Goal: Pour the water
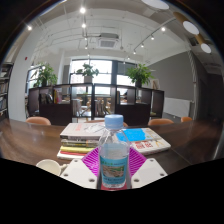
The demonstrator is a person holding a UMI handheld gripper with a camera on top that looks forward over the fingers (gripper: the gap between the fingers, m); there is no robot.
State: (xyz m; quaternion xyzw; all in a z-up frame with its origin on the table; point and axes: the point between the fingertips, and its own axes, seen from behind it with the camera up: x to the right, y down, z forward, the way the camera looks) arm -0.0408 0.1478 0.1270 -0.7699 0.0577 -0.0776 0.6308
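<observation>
A clear plastic water bottle (114, 155) with a blue cap and a blue label stands upright between my two fingers. My gripper (113, 166) is shut on it, the magenta pads (93, 158) pressing its sides. The bottle is held above a brown wooden table (25, 142). A white cup rim (48, 165) shows low to the left of the fingers, mostly hidden.
A stack of books (80, 137) lies on the table beyond the bottle to the left. A flat book or magazine (151, 140) lies to the right. Chairs, dark partitions, potted plants and windows stand at the back of the room.
</observation>
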